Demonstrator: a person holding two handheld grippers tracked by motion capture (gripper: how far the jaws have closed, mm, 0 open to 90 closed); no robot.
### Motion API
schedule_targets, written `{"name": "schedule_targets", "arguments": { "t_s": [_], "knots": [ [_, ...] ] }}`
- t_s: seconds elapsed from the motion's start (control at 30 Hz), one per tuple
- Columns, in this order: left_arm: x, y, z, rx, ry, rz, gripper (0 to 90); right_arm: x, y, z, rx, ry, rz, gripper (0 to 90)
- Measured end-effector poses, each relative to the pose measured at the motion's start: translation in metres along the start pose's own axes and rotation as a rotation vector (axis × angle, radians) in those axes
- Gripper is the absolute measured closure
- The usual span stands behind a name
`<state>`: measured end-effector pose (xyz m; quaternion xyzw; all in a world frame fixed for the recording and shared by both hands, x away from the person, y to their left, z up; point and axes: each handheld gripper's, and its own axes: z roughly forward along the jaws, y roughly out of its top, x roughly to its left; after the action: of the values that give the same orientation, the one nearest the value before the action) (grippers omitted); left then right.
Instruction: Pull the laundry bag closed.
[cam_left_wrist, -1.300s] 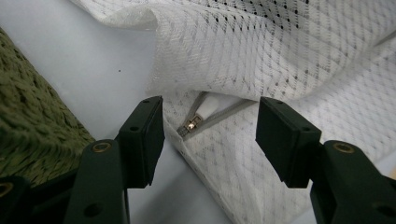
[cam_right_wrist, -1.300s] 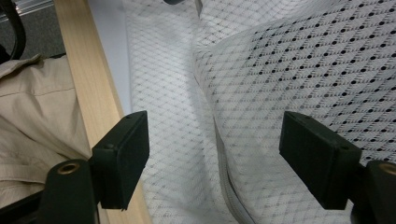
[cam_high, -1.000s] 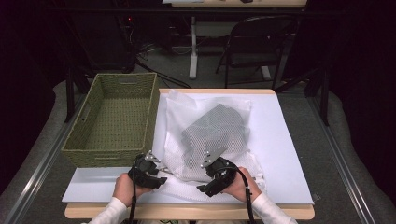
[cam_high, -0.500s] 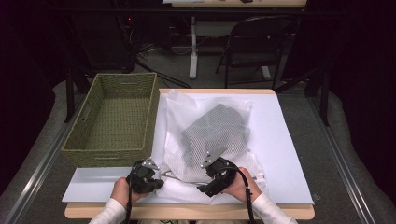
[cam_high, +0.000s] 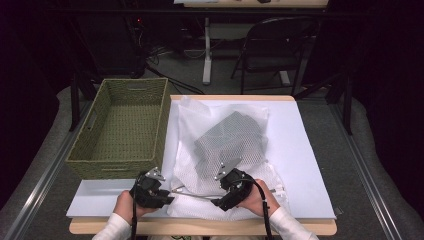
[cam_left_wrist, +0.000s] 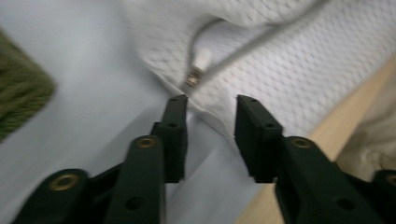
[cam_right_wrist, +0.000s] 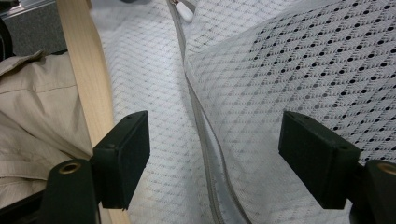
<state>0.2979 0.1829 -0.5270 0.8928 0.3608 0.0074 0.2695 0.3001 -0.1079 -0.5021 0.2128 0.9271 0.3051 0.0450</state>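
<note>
White mesh laundry bag (cam_high: 225, 150), zippered, holding a folded grey garment (cam_high: 230, 140); lies flat on the white-covered worktop (cam_high: 310, 150), its near edge along the worktop's front, just right of a green woven basket (cam_high: 122, 127). Zipper (cam_right_wrist: 205, 140): grey tape running along the bag's near edge, stretched between the two grippers. Zipper pull (cam_left_wrist: 196, 74): small metal slider with a pale tab, lying just ahead of the left hand-held gripper (cam_left_wrist: 210, 105) and slightly toward its left jaw, not touched by either pad. Left hand-held gripper (cam_high: 167, 192): at the bag's near-left corner, jaws partly apart, having just been opening, with mesh edge lying in the gap but nothing pinched. Right hand-held gripper (cam_right_wrist: 212, 135): over the bag's near edge, right of the other gripper, jaws spread wide, zipper tape and mesh running between them, pads clear of the fabric on both sides. Person's beige sleeve (cam_right_wrist: 32, 121) lies beyond the worktop's wooden edge.
</note>
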Motion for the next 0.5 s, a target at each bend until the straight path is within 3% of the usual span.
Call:
{"name": "schedule_targets", "arguments": {
  "t_s": [0.3,0.33,0.5],
  "knots": [
    [0.011,0.013,0.009,-0.029,0.043,-0.058,56.9,0.002,0.002,0.004,0.012,0.007,0.000,23.2],
    [0.012,0.014,0.011,-0.033,0.034,-0.068,57.0,0.002,0.002,0.004,0.013,0.007,-0.001,23.2],
    [0.012,0.019,0.015,-0.060,0.071,-0.080,61.3,0.002,0.002,0.005,0.010,0.010,-0.011,23.5]
  ]
}}
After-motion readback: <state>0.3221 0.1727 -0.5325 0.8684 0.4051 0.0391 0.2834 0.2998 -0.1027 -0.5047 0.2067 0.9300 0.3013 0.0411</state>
